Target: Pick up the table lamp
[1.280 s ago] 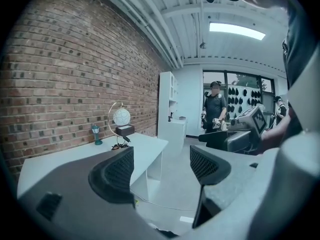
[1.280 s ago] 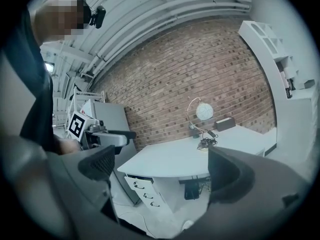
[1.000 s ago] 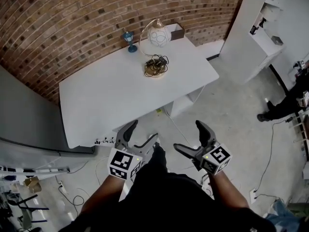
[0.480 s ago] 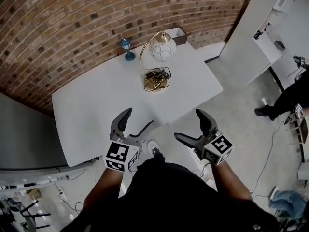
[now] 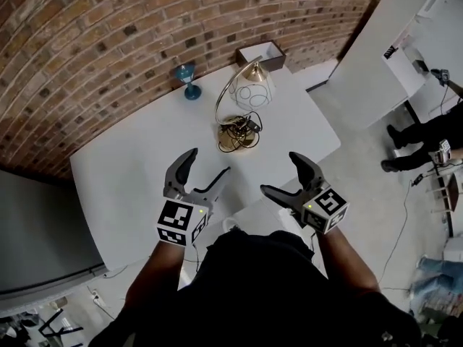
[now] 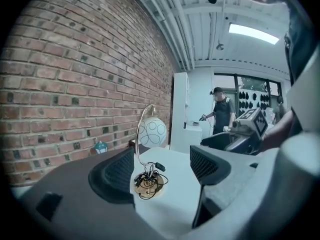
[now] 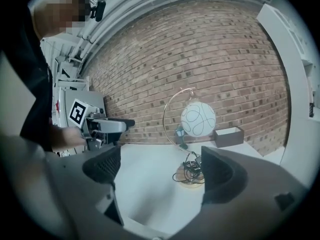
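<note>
Both grippers have come forward since the earlier frame, from over the floor short of the counter [image 5: 123,172] to above its near part. The left gripper [image 5: 207,163] holds its jaws wide with nothing gripped. The right gripper [image 5: 278,172] has just been closing its jaws a little, yet they stand wide too, with nothing pressed between them. The two ride side by side, apart from each other.

In the head view the table lamp [image 5: 255,92] stands upright on the white counter at 12 o'clock from the grippers, well clear of both. Its thin metal arc rises from a round brass base [image 5: 233,141], the white globe shade hangs under the arc's top, and a dark cord [image 5: 244,126] lies coiled on the base. A blue goblet [image 5: 187,81] stands at 10 o'clock from the lamp, near the brick wall [image 5: 101,35]. An open brown box [image 5: 260,52] sits at 12 o'clock from the shade. A second person [image 5: 423,132] stands on the floor at 3 o'clock.
</note>
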Demonstrator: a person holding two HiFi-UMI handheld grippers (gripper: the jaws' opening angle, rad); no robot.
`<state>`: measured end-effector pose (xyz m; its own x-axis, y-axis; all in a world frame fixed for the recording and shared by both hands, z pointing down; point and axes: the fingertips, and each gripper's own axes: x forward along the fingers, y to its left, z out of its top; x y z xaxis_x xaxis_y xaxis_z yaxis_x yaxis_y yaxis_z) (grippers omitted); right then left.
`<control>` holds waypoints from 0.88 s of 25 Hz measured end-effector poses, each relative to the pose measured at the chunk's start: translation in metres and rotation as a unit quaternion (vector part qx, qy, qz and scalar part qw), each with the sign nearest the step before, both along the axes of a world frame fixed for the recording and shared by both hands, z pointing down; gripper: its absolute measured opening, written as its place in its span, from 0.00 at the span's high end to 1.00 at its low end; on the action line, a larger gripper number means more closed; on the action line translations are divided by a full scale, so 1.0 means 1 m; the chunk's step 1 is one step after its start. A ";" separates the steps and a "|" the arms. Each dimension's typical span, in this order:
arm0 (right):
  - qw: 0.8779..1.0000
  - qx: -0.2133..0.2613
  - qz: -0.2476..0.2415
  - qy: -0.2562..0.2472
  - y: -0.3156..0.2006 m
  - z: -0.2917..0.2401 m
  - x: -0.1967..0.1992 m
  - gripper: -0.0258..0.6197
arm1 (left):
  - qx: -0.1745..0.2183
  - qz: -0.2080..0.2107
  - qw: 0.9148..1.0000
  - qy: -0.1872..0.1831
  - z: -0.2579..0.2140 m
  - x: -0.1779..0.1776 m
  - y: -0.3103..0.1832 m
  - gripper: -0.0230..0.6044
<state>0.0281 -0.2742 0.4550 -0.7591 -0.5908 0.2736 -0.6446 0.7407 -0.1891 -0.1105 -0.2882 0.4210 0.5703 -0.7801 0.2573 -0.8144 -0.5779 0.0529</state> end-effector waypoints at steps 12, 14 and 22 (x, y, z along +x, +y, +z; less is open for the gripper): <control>1.000 0.000 -0.024 0.020 -0.053 0.015 0.004 0.28 | 0.000 -0.034 0.999 -0.016 0.000 -0.011 -0.047 0.41; 0.999 0.002 -0.035 0.022 -0.064 0.017 0.005 0.28 | -0.002 -0.045 0.999 -0.019 0.003 -0.010 -0.053 0.41; 0.997 -0.007 -0.075 0.025 -0.114 0.029 0.018 0.30 | -0.015 -0.100 0.994 -0.032 0.011 -0.004 -0.069 0.41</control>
